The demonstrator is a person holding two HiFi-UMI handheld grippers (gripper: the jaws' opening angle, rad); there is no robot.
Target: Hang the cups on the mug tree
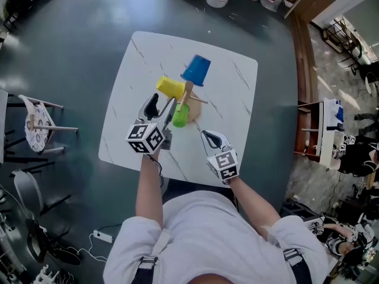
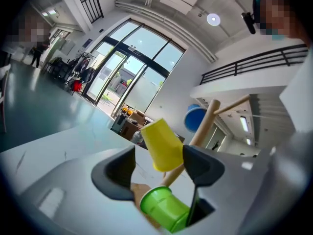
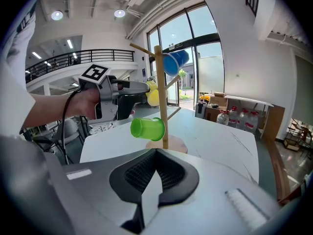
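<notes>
Completing, apparently, the last hang: green cup (image 1: 180, 115) on mug tree (image 1: 188, 92), left gripper (image 1: 163, 106) open around it, right gripper (image 1: 212, 139) shut, empty; next, withdraw without snagging.

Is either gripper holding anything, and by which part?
Nothing held. Left gripper open, green cup loose between its fingers, hanging on the tree; right gripper shut, empty.

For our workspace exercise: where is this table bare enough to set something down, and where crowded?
Bare: the table at its far-left corner and right side past the mug tree. Crowded: around it and the left gripper.
</notes>
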